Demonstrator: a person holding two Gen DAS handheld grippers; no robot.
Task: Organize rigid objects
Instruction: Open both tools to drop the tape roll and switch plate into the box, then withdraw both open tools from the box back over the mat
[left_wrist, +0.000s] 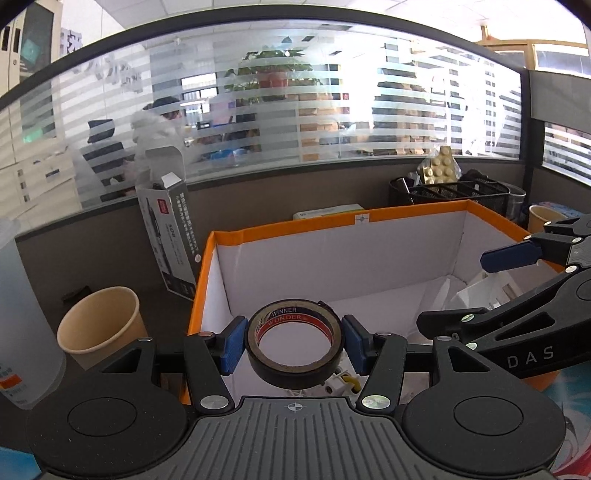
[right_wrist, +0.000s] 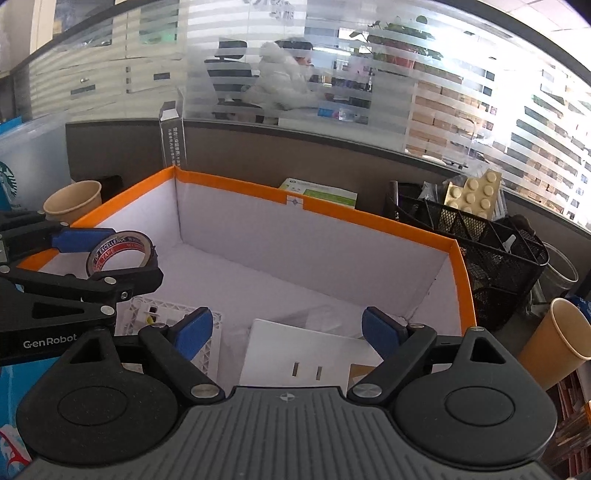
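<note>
My left gripper is shut on a black tape roll with a red and blue inner label, held above the near left part of the orange-rimmed white box. The roll also shows in the right wrist view, between the left gripper's blue pads. My right gripper is open and empty, hovering over the box above a white socket plate lying on the box floor. A white perforated part lies beside the plate.
Paper cups stand left and right of the box. A black mesh organizer holding a yellow brick plate stands behind right. A tall dark carton leans behind left. A frosted container stands far left.
</note>
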